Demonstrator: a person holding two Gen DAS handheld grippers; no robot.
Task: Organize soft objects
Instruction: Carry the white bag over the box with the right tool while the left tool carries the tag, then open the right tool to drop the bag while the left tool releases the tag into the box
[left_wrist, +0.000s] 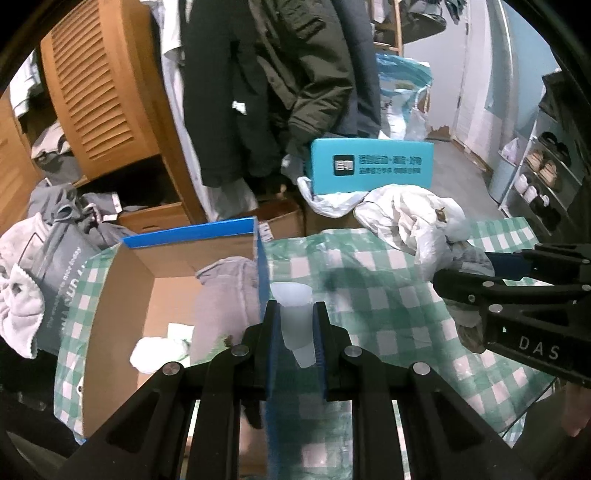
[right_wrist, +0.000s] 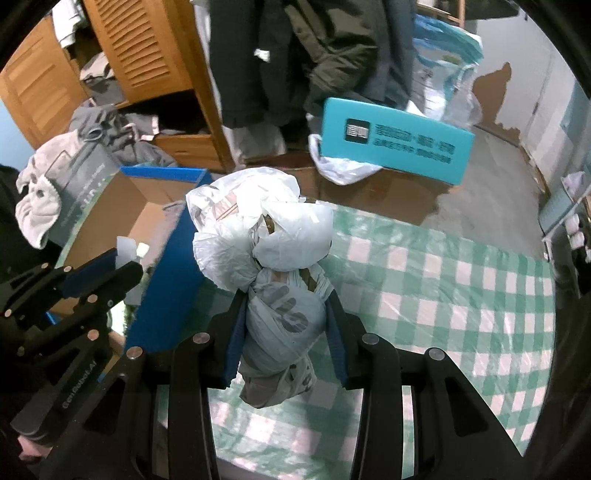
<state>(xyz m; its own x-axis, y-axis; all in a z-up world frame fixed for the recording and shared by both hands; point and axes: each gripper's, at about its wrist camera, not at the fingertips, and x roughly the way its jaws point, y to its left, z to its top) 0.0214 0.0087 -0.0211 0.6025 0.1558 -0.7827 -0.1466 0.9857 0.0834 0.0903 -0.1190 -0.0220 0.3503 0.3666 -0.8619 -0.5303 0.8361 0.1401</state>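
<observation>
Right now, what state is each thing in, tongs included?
Left tongs: shut on a small translucent white piece.
Right tongs: shut on a knotted plastic bag bundle, lifted off the checked cloth.
Cardboard box: open, grey garment inside.
Wardrobe: louvred door open.

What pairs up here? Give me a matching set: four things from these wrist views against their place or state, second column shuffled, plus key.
Things:
1. small white piece
2. bundled plastic bags
3. grey garment
4. teal box

Place or state:
A. lying inside the open cardboard box
B. clamped in the right gripper
C. on the floor past the checked cloth
D. pinched in the left gripper

Pairs: 1-D, 2-B, 3-A, 4-C
</observation>
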